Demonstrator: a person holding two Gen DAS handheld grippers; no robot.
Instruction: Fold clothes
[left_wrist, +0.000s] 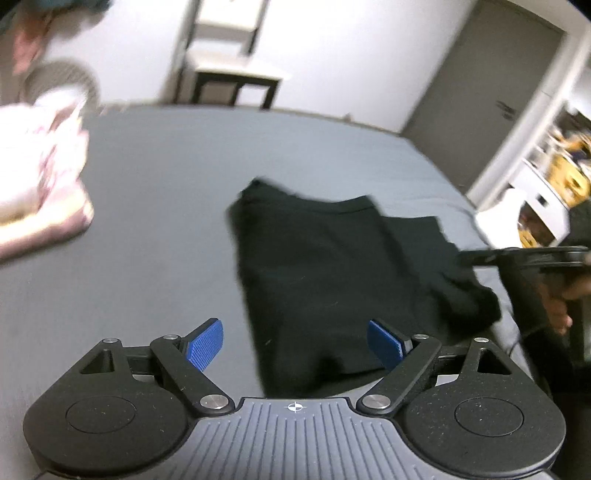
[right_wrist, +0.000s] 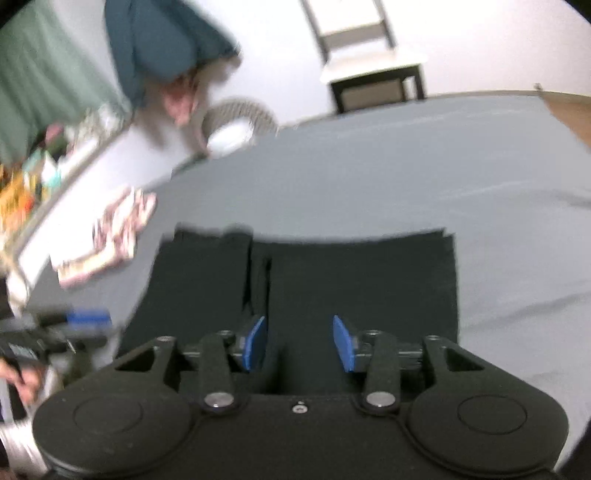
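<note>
left wrist: left tongs wide apart, empty, above near edge of black garment lying on grey bed. right wrist: right tongs parted, empty, over same garment; folded pink clothes well apart.

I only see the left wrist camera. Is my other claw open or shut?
Observer: Open. The right wrist view shows the right claw with its blue fingers apart, holding nothing.
Child: What's in front of it?
Observer: The black garment, spread flat on the grey bed, with its far edge straight.
Child: Is it smooth?
Observer: Not quite. A dark crease runs from the far edge toward the claw, left of the middle.
</note>
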